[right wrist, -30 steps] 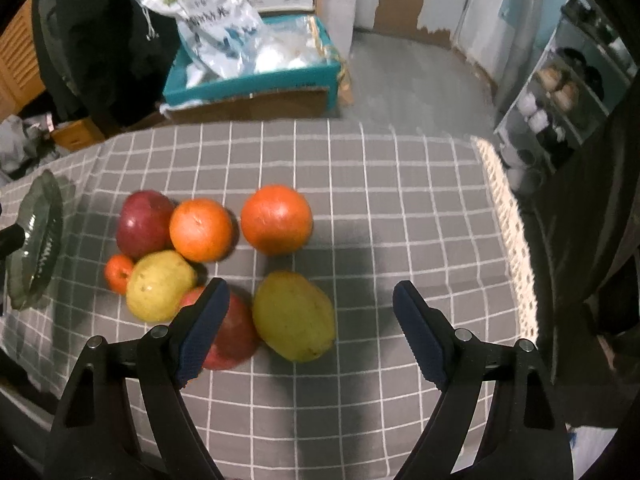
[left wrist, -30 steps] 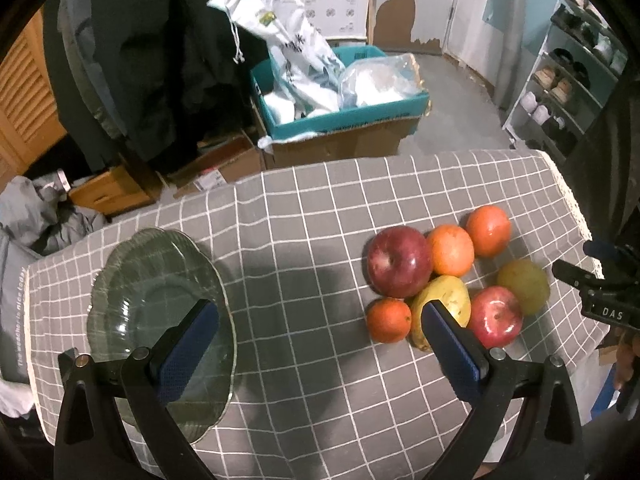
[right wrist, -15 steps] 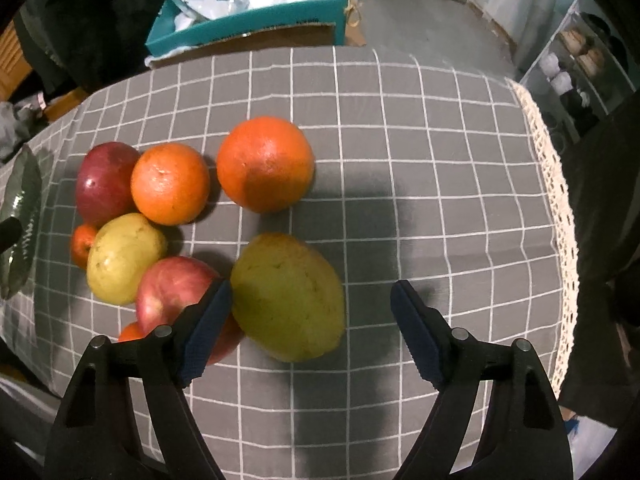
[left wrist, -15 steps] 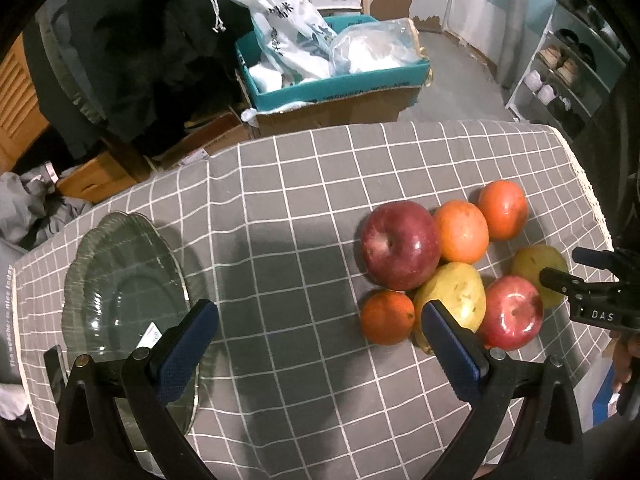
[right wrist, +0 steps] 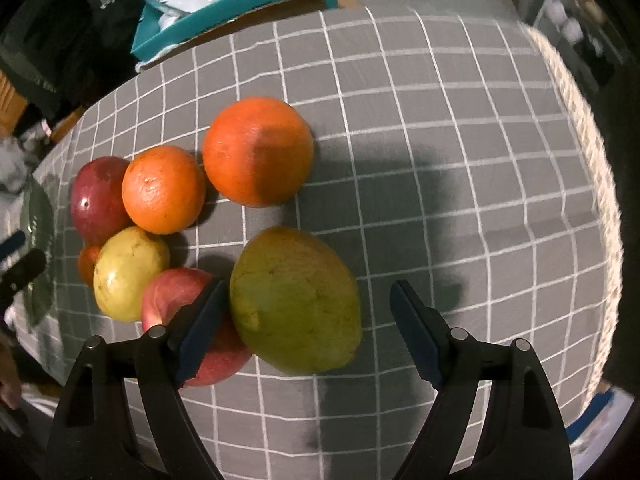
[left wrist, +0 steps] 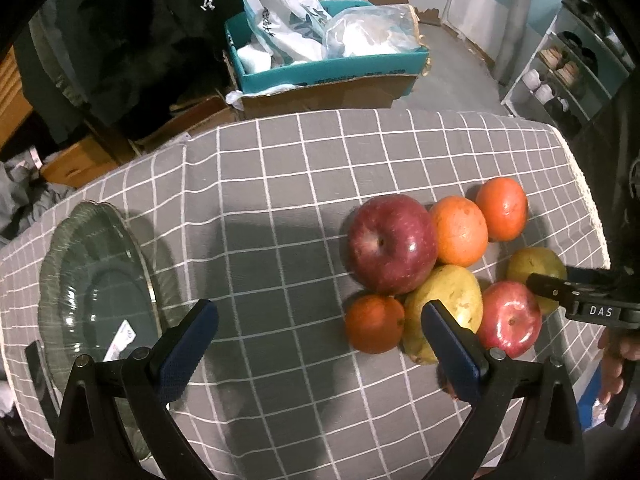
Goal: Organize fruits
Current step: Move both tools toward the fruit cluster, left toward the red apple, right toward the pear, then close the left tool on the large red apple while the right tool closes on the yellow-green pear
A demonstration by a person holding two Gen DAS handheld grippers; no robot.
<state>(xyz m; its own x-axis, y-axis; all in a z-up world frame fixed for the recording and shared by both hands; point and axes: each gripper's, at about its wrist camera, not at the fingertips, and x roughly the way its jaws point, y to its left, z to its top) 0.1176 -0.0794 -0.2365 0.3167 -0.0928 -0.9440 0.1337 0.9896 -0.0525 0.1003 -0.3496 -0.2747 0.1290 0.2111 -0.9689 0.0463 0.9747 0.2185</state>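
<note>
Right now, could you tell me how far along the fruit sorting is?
Nothing is done: the glass plate holds no fruit and all seven pieces sit clustered on the cloth. The right gripper is closing around the green mango, not yet gripping. The left gripper hangs open, holding nothing.

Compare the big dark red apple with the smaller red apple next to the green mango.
The big apple is deep, dark red all over; the small apple is brighter, pinkish red with pale patches. The big apple lies at the pile's plate side, touching an orange; the small apple lies beside the mango, behind one pad of the right claw. Both rest on the checked cloth.
</note>
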